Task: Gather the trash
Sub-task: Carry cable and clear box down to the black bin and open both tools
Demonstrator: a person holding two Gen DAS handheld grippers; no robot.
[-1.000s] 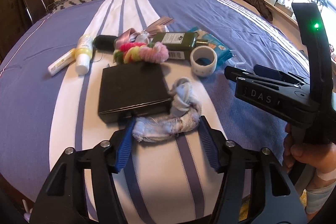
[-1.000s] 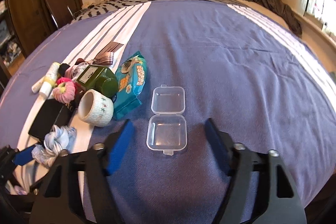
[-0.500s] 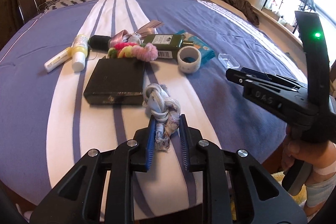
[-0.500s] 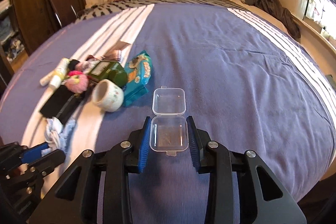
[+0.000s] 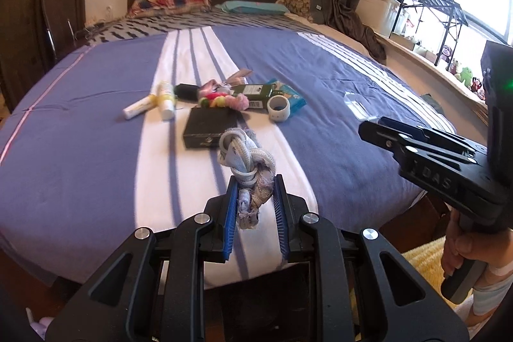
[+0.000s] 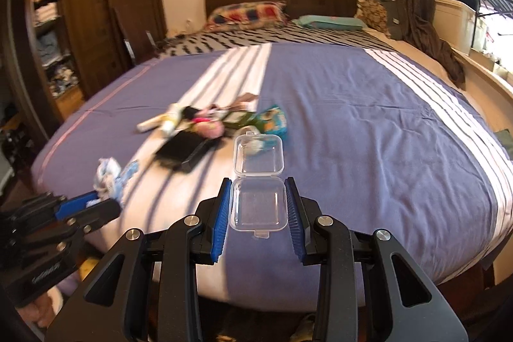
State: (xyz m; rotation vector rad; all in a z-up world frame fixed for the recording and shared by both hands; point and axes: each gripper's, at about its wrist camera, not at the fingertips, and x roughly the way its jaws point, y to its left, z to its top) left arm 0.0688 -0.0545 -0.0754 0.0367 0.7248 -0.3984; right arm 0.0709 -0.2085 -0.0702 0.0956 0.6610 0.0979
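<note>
Two grips: left gripper (image 5: 255,197) fingers around frayed knotted rag (image 5: 248,162); right gripper (image 6: 258,204) fingers around clear hinged case (image 6: 258,197).

A knotted, frayed grey rag (image 5: 248,178) is held above the bed; a clear plastic case (image 6: 258,191), lid open toward 12 o'clock, too.

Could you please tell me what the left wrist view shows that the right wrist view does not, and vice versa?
Only the left wrist view shows the left gripper shut on the knotted rag close up, and the window sill toys. Only the right wrist view shows the right gripper shut on the clear plastic case, and the wardrobe shelves. Both show the bed and its clutter.
</note>
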